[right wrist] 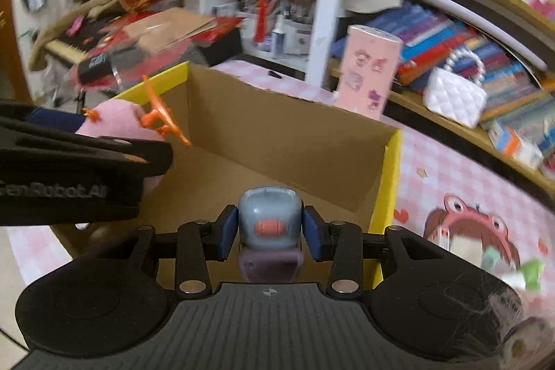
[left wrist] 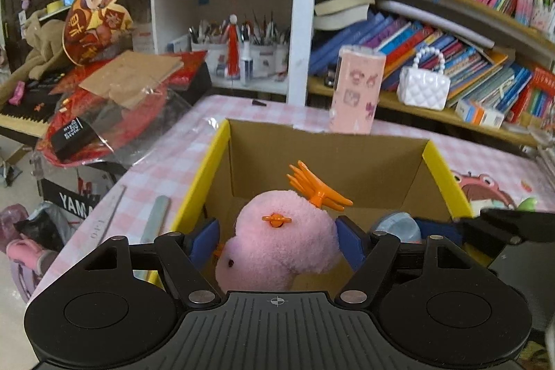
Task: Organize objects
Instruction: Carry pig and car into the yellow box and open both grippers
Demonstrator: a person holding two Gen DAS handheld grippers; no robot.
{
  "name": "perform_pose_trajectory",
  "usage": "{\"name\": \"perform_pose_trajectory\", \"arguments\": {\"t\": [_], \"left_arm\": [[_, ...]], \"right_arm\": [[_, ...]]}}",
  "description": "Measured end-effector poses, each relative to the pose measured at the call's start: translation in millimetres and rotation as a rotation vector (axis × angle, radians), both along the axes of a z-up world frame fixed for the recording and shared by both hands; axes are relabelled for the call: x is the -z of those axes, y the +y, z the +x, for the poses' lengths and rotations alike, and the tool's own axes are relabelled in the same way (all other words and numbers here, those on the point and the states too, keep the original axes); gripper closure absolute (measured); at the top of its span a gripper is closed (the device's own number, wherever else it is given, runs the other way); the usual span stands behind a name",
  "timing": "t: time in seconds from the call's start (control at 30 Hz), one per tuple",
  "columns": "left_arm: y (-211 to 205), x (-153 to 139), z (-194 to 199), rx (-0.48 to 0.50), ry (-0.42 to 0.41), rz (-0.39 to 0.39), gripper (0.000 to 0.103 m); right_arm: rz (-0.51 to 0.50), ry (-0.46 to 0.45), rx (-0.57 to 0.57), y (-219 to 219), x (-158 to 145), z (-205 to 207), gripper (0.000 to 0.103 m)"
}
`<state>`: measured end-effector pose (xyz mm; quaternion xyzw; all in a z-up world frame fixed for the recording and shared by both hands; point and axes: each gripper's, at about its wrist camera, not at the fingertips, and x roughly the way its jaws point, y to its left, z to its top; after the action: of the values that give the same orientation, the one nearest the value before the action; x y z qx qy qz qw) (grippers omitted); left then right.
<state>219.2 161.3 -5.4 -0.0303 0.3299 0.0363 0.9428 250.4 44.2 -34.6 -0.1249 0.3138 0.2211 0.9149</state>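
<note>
Both held loads over the cardboard box (left wrist: 326,162): left gripper (left wrist: 277,241) clenched on pink plush toy (left wrist: 281,238), right gripper (right wrist: 269,231) on grey-blue toy (right wrist: 269,217), crowded close enough to risk collision or snagged orange clips.

So the desk (left wrist: 263,120) has a pink and white checked cloth with a cartoon frog print (left wrist: 485,189) on the right side. Sitting right on it is an open cardboard box (left wrist: 326,162) with yellow edges, pretty much in the middle. Just past the box's far wall there's a pink carton (left wrist: 357,89) standing upright. Left of the box, a ruler (left wrist: 154,221) and a thin metal rod (left wrist: 111,214) lie flat on the cloth. A small dark bit (left wrist: 258,103) lies at the far edge.
</note>
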Motion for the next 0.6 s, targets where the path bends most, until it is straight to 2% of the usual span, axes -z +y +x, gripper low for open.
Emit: {"name": "perform_pose_trajectory", "arguments": {"t": [0.13,0.43,0.5,0.53,0.6], "left_arm": [[-4,6,9,0.006,0.019,0.005,0.029],[-6,9,18,0.009,0.028,0.027,0.028],[-6,5,16,0.017,0.01,0.031,0.025],[-6,2,13,0.024,0.0,0.029,0.021],[-5,-5,8,0.031,-0.025,0.023,0.021]], "right_arm": [[-0.03,-0.002,-0.06,-1,2,9,0.065],[-0.067,0.005,-0.06,-1,4,18,0.065],[-0.06,-0.005,-0.056,-1,2,16,0.054],[-0.052,-0.016,-0.052,-2,1,14,0.046],[-0.041,-0.029,-0.046,-3,-3,12,0.043]]}}
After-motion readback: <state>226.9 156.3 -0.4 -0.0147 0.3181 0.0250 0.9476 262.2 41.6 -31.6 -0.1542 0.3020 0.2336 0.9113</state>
